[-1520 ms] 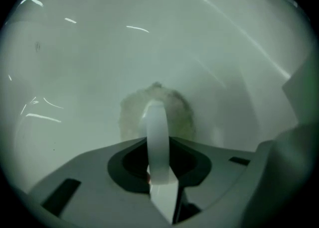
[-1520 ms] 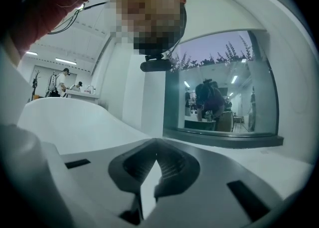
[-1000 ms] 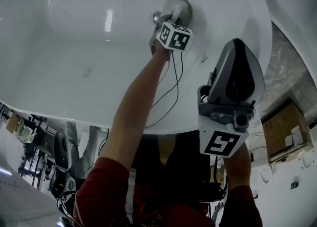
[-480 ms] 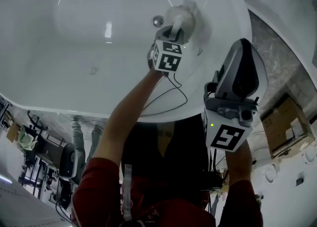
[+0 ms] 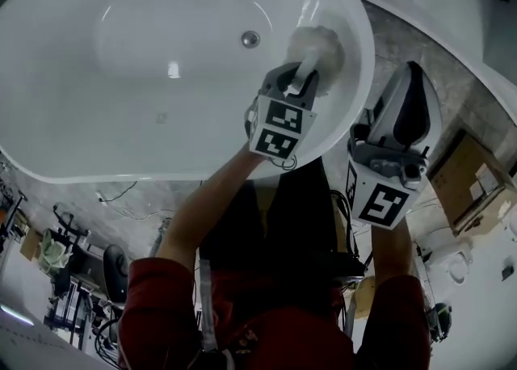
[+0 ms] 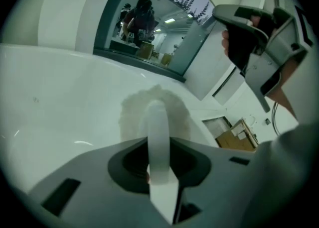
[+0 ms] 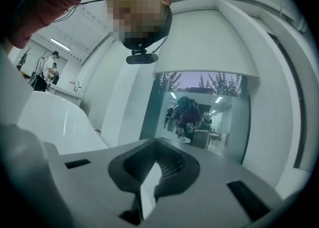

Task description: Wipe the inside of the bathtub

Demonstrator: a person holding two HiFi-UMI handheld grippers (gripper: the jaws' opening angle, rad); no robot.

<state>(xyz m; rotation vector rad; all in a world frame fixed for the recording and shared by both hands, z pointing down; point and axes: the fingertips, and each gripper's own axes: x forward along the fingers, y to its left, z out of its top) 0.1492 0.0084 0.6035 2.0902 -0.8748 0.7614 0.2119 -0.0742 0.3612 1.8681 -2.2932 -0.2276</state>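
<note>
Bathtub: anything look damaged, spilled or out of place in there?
Nothing serious. One small faint mark sits on the bathtub's near inner wall, too small to identify. The drain looks intact, and the left gripper holds a fluffy cloth against the wall beside it.

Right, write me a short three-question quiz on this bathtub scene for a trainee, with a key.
1. True or false: the right gripper is inside the bathtub.
2. What is the left gripper clamped on? A: a fluffy white cloth. B: a spray bottle. C: nothing.
3. Fill in the blank: in the head view, the cloth is pressed on the tub wall to the ___ of the drain.

Key:
1. False. It is held outside the tub, past the rim, with its jaws together on nothing.
2. A.
3. Right.
</note>
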